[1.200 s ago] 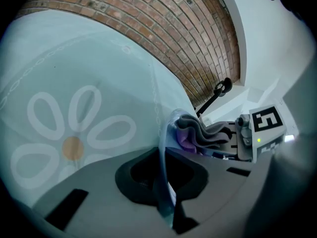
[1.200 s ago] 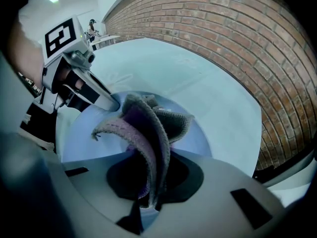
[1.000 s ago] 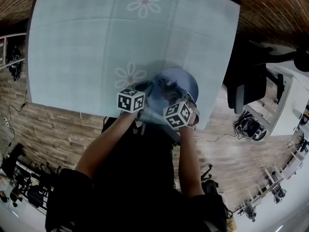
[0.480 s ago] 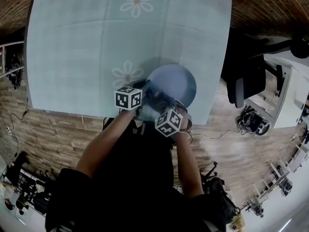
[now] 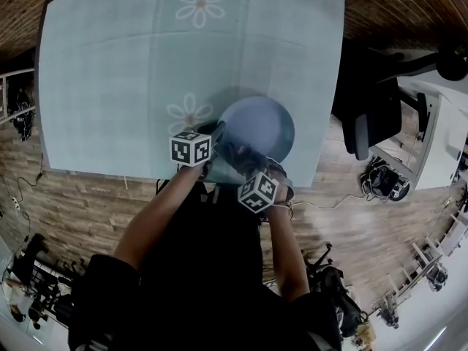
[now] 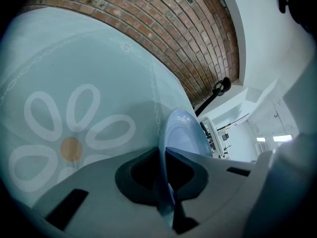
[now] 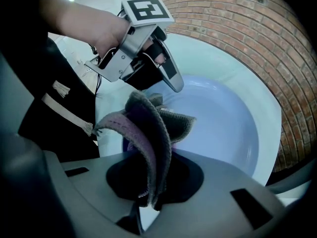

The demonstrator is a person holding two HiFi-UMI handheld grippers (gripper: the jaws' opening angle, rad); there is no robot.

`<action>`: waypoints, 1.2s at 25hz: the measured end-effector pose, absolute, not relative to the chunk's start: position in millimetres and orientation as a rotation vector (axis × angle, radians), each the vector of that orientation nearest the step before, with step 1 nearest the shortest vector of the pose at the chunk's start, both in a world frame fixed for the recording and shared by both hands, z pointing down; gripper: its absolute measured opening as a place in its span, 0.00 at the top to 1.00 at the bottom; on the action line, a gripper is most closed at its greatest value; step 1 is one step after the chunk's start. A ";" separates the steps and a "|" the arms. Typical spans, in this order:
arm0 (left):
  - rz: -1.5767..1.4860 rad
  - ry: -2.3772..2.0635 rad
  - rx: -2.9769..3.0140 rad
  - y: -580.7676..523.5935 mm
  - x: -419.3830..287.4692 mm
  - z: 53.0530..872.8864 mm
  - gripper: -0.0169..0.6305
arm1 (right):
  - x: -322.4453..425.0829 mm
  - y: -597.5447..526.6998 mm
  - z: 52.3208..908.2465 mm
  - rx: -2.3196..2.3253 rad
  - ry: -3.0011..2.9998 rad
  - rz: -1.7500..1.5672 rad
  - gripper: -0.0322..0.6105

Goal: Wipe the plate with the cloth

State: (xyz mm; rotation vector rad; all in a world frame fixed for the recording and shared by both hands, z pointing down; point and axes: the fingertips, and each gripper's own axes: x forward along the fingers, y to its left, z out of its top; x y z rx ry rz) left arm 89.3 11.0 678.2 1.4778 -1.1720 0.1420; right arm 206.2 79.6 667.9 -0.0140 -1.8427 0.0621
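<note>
A pale blue plate [image 5: 259, 126] is held tilted over the table's near edge. My left gripper [image 5: 213, 139] is shut on the plate's left rim; in the left gripper view the plate [image 6: 185, 133] stands edge-on between the jaws. My right gripper [image 5: 252, 165] is shut on a grey and purple cloth [image 7: 148, 128], which hangs bunched against the near part of the plate [image 7: 223, 128]. The left gripper [image 7: 171, 81] shows in the right gripper view, clamped on the rim.
A light blue tablecloth with white daisy prints [image 5: 183, 57] covers the table [image 5: 95, 86]. A black office chair [image 5: 369, 134] stands to the right on the wooden floor. A brick wall [image 6: 168, 29] lies beyond the table.
The right gripper with the cloth has slid back toward the near rim of the plate. The left gripper and plate have stayed about where they were.
</note>
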 end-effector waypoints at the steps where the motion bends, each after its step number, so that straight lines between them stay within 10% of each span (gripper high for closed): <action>1: 0.145 -1.170 1.479 11.6 89.5 678.1 0.91 | 206.2 79.6 668.3 -0.026 -1.841 0.061 0.86; 30: 0.162 -1.159 1.491 12.7 89.4 676.6 0.91 | 158.9 -71.6 666.1 -0.011 -1.862 -0.300 0.86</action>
